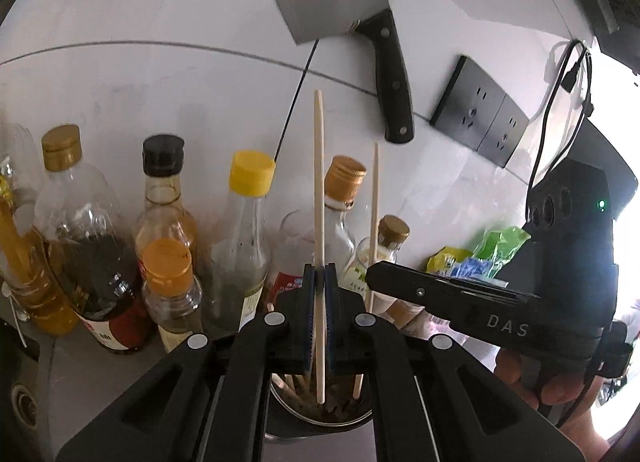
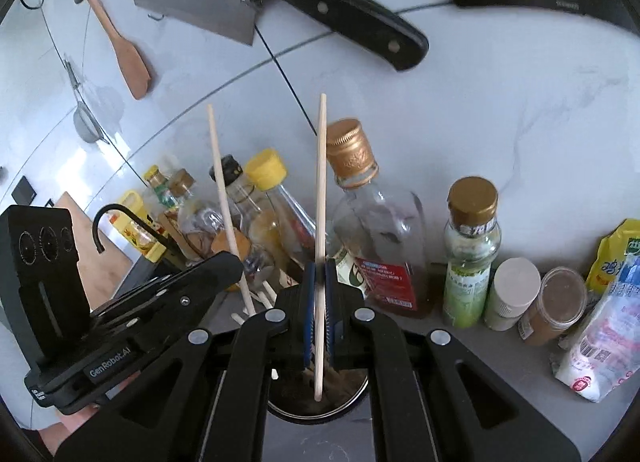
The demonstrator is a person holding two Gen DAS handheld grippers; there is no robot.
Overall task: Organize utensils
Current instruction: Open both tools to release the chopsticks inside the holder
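Both fingers are clenched, left gripper (image 1: 319,294) and right gripper (image 2: 319,286) each on one chopstick (image 1: 318,190); lower tips straight into the holder (image 1: 320,418) before releasing.

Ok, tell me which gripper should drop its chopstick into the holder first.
Left, narrowly. The left gripper and right gripper are each shut on a chopstick above the metal holder; the left chopstick has its tip mid-opening, the right chopstick near the rim.

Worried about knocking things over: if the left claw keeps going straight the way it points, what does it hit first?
Probably the bottles: the left claw, shut on a chopstick, aims at the gold-capped bottle just beyond. Depth is unclear.
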